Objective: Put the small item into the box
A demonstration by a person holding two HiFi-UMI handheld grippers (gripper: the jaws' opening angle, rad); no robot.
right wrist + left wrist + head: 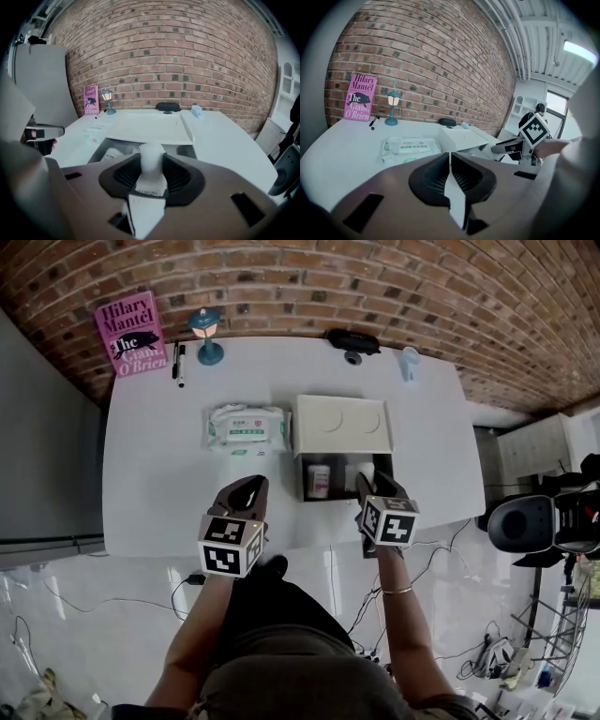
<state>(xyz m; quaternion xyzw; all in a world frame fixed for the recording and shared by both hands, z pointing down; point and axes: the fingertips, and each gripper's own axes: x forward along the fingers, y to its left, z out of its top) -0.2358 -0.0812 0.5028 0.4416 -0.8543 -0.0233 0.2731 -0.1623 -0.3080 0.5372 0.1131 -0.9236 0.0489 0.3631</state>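
Note:
An open box (pixel 306 491) stands near the table's front edge, its cream lid (pixel 342 425) folded back behind it. A small bottle with a pink label (pixel 319 481) lies inside at the left. My right gripper (pixel 367 486) is shut on a small white round-topped item (pixel 151 161) and hangs over the box's right part (pixel 187 151). The lid (pixel 150 127) lies just beyond the item in the right gripper view. My left gripper (pixel 246 487) sits to the left of the box, shut with nothing between its jaws (pixel 450 165).
A pack of wet wipes (pixel 246 427) lies left of the lid. Along the brick wall stand a pink book (pixel 131 334), a small blue lamp (pixel 206 334), pens (pixel 178 362), a black object (pixel 352 339) and a pale blue item (pixel 409 362). The table's front edge runs under both grippers.

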